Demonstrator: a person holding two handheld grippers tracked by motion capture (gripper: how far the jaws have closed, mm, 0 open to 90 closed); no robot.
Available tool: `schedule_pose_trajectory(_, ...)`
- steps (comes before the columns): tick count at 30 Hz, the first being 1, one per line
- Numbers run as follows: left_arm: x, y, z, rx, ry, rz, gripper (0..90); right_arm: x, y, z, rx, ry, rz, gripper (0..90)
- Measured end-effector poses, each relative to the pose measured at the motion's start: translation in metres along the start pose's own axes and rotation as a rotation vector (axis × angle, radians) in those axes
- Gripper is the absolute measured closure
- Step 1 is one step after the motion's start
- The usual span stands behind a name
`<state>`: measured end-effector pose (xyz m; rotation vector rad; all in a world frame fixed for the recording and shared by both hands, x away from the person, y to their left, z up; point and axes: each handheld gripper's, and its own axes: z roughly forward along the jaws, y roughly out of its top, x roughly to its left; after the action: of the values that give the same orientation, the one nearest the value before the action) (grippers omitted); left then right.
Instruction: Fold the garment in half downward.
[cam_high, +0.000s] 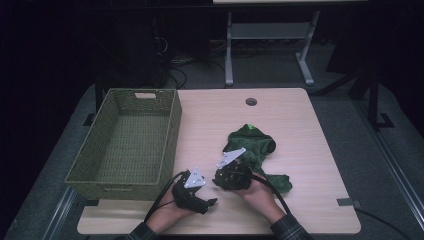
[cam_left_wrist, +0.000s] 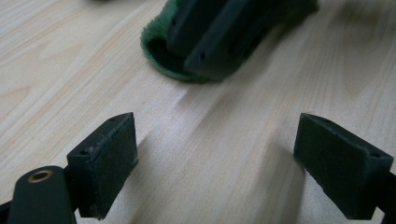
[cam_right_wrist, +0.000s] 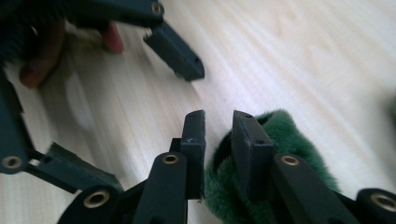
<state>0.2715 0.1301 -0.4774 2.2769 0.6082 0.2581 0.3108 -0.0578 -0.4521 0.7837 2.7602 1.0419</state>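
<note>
Nearest to the person, at about 6 o'clock on the bench (cam_high: 300, 145), the left gripper (cam_high: 210, 202) rests low over bare wood. Its jaws stand wide apart with nothing between them.

Just beyond it, toward 5 o'clock, the right gripper (cam_right_wrist: 218, 140) has its jaws almost together around a fold at the edge of the green cloth (cam_high: 252, 145). A narrow gap remains, and fluffy pile fills it, so I judge that it is pinching the cloth.

The cloth looks soft, light and limp, like a fleece sock or a small plush garment. It will probably sag and stretch when lifted, not slide. A thick fold or the rolled rim seems the best place to hold, because a single thin layer could slip out.

It is dark green and fuzzy, lies crumpled near the middle of the bench, and has a small bright green spot at its far end.

Farther, at 9 to 10 o'clock, stands an empty green woven basket (cam_high: 170, 131).
</note>
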Motion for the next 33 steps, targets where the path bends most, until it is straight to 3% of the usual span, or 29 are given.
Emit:
schedule_pose_trajectory(2,0.0,0.0,0.0,0.0,0.0,0.0,12.6,0.0,-0.002,0.004,0.016,-0.026,-0.02,74.7)
schedule_pose_trajectory(9,0.0,0.0,0.0,0.001,-0.001,0.001,12.7,0.001,-0.005,0.006,0.013,-0.054,-0.003,84.8)
schedule_pose_trajectory(12,0.0,0.0,0.0,0.0,-0.001,0.0,12.6,0.001,-0.006,0.006,0.009,-0.042,0.002,87.2)
schedule_pose_trajectory(15,0.0,0.0,0.0,0.0,-0.001,-0.001,12.6,0.002,-0.007,0.005,0.005,0.011,0.012,88.1)
schedule_pose_trajectory(18,0.0,0.0,0.0,0.0,0.0,0.0,12.7,0.003,-0.007,0.002,-0.003,0.038,-0.012,88.3)
schedule_pose_trajectory(25,-0.001,0.0,0.0,-0.005,-0.002,-0.008,12.7,0.009,-0.003,-0.017,-0.083,0.144,0.006,88.4)
schedule_pose_trajectory(26,0.0,0.0,0.0,-0.005,-0.002,-0.007,12.6,0.008,-0.002,-0.02,-0.095,0.143,-0.012,88.4)
schedule_pose_trajectory(33,-0.001,0.0,0.0,-0.004,-0.003,-0.009,12.7,-0.002,-0.006,-0.049,-0.176,0.121,0.022,88.3)
